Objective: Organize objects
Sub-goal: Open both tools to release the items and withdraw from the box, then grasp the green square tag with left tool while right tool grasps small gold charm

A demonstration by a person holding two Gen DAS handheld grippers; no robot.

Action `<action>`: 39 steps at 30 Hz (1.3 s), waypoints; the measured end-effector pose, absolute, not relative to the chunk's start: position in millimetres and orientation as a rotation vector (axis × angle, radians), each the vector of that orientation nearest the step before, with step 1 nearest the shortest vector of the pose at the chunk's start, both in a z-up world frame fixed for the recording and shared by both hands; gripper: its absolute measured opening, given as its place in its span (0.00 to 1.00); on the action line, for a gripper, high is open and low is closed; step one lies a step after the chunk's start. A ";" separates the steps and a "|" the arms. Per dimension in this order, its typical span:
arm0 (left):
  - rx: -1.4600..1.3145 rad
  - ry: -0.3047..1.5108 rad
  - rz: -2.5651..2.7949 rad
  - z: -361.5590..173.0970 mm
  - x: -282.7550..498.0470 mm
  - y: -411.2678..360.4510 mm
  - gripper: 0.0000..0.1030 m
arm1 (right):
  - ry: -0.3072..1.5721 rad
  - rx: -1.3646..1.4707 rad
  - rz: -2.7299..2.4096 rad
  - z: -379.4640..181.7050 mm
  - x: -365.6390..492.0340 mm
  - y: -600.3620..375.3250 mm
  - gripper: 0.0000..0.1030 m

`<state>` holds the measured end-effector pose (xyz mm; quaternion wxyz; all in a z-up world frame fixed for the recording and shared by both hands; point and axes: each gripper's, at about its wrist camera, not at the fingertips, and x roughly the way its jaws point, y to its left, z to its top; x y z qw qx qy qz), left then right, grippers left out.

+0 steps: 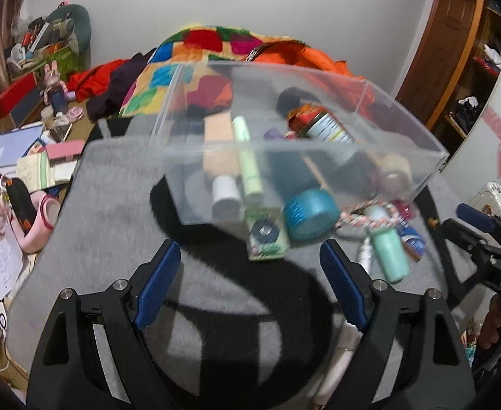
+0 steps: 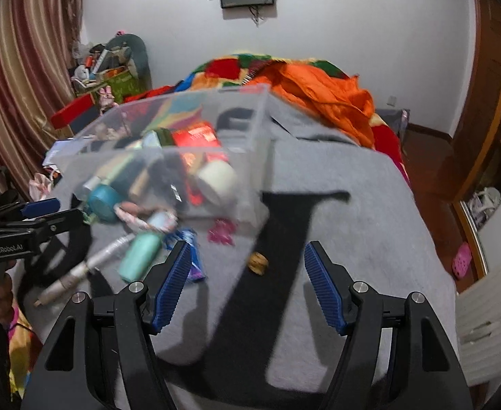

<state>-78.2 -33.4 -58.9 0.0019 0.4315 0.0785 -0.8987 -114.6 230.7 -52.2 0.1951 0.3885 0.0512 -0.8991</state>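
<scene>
Blue-padded tools (image 1: 250, 287) (image 2: 247, 283) tilted down, agape

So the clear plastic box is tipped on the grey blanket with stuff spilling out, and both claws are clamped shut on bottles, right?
Not quite. The clear plastic box is tipped on the grey blanket with things spilling out, but both claws are open and hold nothing. The left wrist view shows the left claw empty, and the right wrist view shows the right claw empty.

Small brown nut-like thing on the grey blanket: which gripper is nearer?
Right. The brown piece lies just ahead of the right gripper, between its open fingers' line. The left gripper sits further off, before the clear bin.
</scene>
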 end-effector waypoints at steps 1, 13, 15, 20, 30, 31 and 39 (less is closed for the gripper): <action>1.360 0.242 -2.816 -61.2 -78.5 -33.8 0.81 | 0.141 1.098 -2.527 -54.3 -115.7 233.7 0.63; 1.365 0.158 -2.811 -69.0 -93.7 -25.7 0.40 | 0.158 1.164 -2.520 -77.7 -128.7 226.3 0.31; 1.350 0.168 -2.817 -69.5 -93.1 -26.0 0.31 | 0.164 1.149 -2.519 -77.2 -126.7 225.2 0.19; 1.318 0.191 -2.822 -69.3 -86.9 -26.8 0.23 | 0.149 1.133 -2.522 -73.5 -124.6 225.9 0.12; 1.275 0.237 -2.845 -56.7 -67.3 -32.0 0.23 | 0.072 1.039 -2.516 -46.7 -116.8 224.9 0.12; 1.265 0.240 -2.850 -54.0 -65.7 -32.2 0.23 | 0.069 1.026 -2.517 -43.0 -116.1 223.8 0.12; 1.150 0.238 -2.910 -20.4 -55.3 -30.9 0.23 | 0.056 0.910 -2.516 -11.5 -112.9 210.5 0.12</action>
